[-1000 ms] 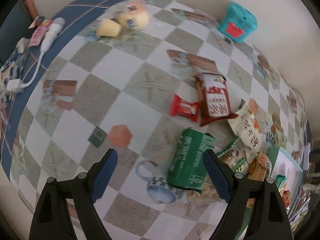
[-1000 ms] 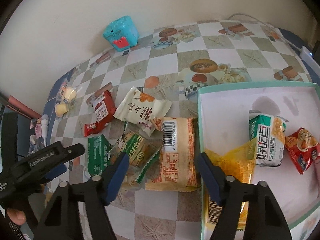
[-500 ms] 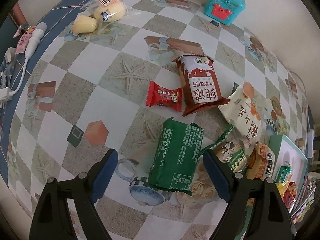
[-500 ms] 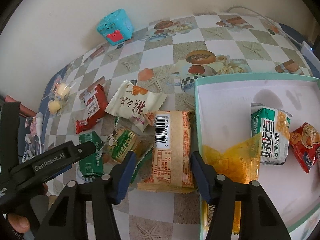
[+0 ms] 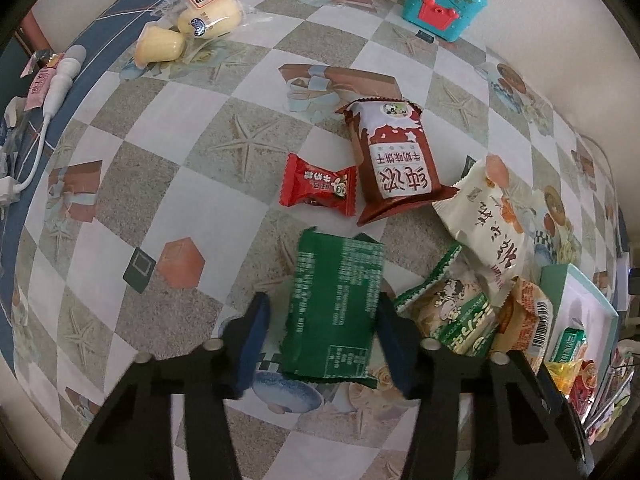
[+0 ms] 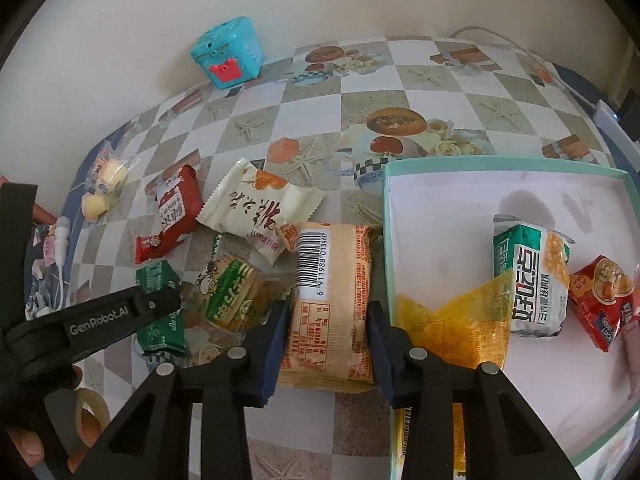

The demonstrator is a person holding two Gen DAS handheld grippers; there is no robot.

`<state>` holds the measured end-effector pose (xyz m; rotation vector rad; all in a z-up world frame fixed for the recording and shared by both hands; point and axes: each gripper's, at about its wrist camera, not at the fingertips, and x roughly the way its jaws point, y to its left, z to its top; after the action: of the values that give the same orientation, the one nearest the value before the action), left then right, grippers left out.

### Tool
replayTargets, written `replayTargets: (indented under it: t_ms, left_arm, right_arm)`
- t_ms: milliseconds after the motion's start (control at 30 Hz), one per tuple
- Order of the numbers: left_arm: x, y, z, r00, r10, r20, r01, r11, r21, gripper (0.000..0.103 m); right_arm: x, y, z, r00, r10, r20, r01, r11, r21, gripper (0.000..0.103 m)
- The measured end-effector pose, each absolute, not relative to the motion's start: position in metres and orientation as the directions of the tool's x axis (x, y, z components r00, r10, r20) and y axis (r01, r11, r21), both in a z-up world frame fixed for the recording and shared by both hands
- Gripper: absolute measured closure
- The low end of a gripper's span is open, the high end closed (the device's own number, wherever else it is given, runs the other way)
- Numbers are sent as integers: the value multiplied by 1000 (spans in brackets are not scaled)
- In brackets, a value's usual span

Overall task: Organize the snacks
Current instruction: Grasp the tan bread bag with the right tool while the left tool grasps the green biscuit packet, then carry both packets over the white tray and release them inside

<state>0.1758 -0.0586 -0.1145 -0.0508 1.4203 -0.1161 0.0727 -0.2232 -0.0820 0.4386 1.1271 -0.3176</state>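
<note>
Your right gripper (image 6: 326, 346) is closing, pads pressing the orange packet (image 6: 330, 304), barcode 6911988013460, just left of the tray (image 6: 486, 166). Your left gripper (image 5: 324, 344), marked GenRobot.AI, is closing around the green packet (image 5: 336, 304); its left pad is not touching. Beyond lies a maroon biscuit pack (image 5: 394, 162).

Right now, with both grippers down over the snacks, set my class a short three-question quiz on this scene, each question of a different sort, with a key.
1. True or false: the box already holds at least one snack.
2. Which packet lies between the fingers of the right gripper? A. green packet B. orange packet C. red candy
3. Fill in: the teal toy stands at the table's far edge, against the ____.

Key
1. True: a green-and-white packet lies in it.
2. B: the orange packet; the green packet is between the fingers of the left gripper, and both grippers' jaws are closing.
3. wall
</note>
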Motion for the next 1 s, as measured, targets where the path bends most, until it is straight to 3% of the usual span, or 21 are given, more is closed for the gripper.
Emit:
replayTargets:
  t_ms: [500, 1000]
  left_arm:
    - [176, -52, -106, 172, -78, -982, 45, 996, -71, 61]
    - [163, -27, -28, 346, -104, -932, 11, 994, -107, 61]
  right_arm:
    - [72, -223, -82, 403, -16, -915, 454, 872, 184, 65]
    - [58, -224, -18, 553, -41, -832, 427, 872, 241, 66]
